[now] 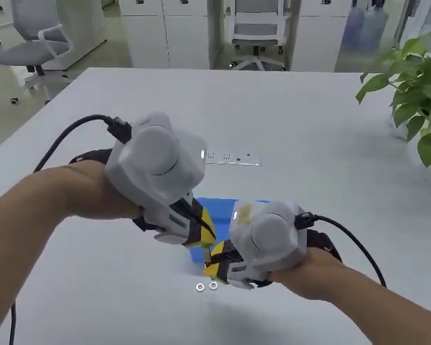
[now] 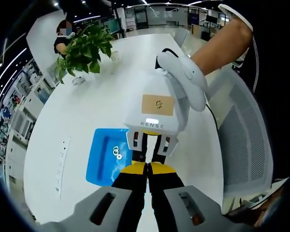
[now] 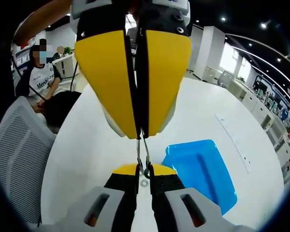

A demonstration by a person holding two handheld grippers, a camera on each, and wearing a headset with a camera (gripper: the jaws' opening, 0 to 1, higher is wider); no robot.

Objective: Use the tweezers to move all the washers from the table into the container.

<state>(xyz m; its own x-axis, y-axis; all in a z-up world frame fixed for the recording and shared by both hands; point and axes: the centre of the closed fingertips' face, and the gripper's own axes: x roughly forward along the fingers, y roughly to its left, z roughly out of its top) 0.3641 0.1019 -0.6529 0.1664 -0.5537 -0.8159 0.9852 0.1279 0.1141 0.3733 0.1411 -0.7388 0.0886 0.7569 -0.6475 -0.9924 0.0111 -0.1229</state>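
the two grippers stand nose to nose low over the table; the left gripper has its yellow pads pressed tight on the tweezers, whose long axis runs straight out of those pads toward the right gripper; the right one's jaws stand narrow on either side of the thin legs, though whether they squeeze i cannot tell; a washer lies on the table just past the tweezer tips; two washers sit just beside the right gripper, nearer it than the left; the blue container lies close alongside, a few rings in it; i'd judge a short dip, then a sideways carry.
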